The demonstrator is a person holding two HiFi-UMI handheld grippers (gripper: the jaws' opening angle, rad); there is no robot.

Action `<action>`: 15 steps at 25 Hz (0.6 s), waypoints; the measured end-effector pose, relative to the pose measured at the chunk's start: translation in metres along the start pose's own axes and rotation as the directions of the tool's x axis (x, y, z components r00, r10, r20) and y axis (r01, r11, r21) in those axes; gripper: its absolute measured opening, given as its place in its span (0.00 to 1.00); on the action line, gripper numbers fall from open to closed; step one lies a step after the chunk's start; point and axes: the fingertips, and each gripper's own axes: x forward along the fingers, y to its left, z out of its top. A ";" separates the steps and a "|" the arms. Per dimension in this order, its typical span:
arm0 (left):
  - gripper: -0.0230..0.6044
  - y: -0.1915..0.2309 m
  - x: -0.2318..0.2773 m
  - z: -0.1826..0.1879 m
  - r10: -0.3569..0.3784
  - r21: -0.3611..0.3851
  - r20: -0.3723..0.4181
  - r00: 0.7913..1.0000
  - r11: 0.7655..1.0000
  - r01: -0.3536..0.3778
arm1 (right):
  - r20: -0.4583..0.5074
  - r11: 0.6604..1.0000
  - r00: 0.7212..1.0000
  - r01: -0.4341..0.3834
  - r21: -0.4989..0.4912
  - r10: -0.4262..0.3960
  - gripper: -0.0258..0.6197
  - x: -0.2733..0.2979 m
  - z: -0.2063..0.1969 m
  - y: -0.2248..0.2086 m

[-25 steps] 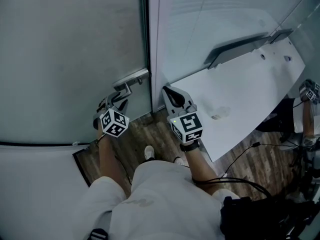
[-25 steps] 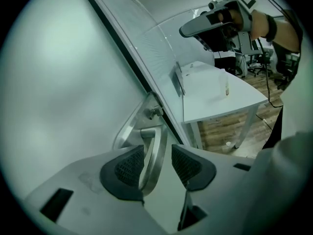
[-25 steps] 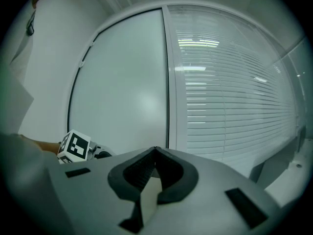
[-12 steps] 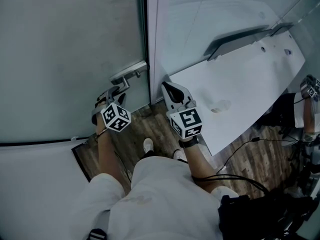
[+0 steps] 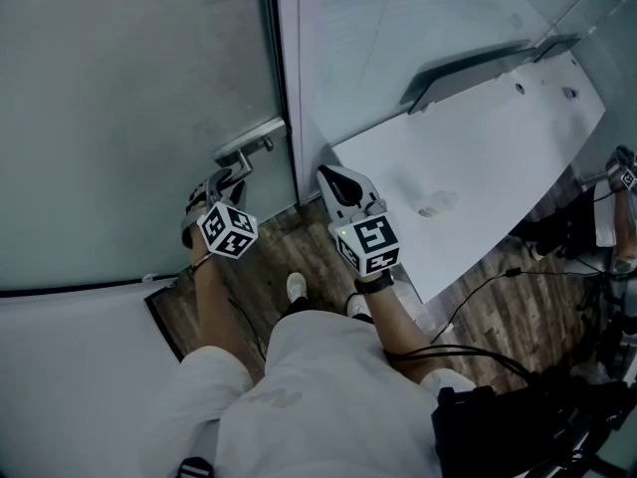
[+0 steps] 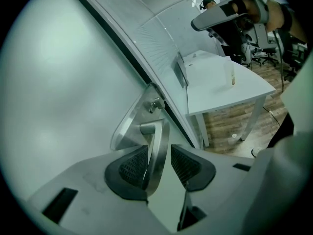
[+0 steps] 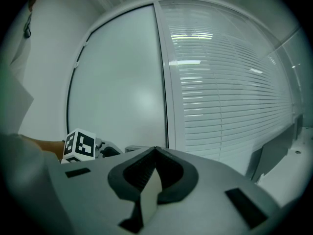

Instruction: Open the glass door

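Glass door (image 5: 129, 88), frosted, across the whole far left; sits closed against a pale upright frame (image 5: 286, 68). Right of that frame, a fixed pane backed by slatted blinds (image 5: 398, 18). Below the blinds, slanting toward the near right, a white worktop (image 5: 498, 157). Beneath it all, dark wood-plank floor (image 5: 264, 277), with black cables (image 5: 478, 292) trailing over it at near right.

At near centre, seen from above, a person in pale clothes (image 5: 299, 396), both forearms stretched far toward the door, pale shoes (image 5: 296, 289) on the planks.

At the door's right edge, the left tool (image 5: 227, 185), marker cube (image 5: 227, 232) on its near end. Stands narrowly parted around the metal lever (image 6: 155, 148) of the door handle: lever lies against the left-hand pad (image 6: 131, 166), with a thin gap before the right-hand pad (image 6: 188, 164), so not pinched. Behind the lever, a brushed metal plate (image 6: 133, 126) fixed to the glass, with a small knob (image 6: 155, 104) on it toward the frame.

Just right of the frame, by the worktop's near-left corner, the right tool (image 5: 328, 177): closed tip to tip, nothing between, aimed at the frame between door and blinds.

On the worktop, well apart from both tools, a small clear container (image 6: 229, 75), upright.
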 end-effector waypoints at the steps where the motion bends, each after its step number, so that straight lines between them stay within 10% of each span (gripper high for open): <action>1: 0.28 0.001 0.000 0.000 0.006 -0.009 0.003 1.000 1.000 -0.006 | -0.001 1.000 1.000 0.002 0.000 -0.002 0.04 -0.002 -0.001 -0.001; 15: 0.28 -0.001 0.007 0.001 0.020 -0.074 0.016 1.000 0.997 -0.019 | -0.028 0.999 0.999 0.030 0.021 -0.029 0.04 -0.020 -0.023 -0.019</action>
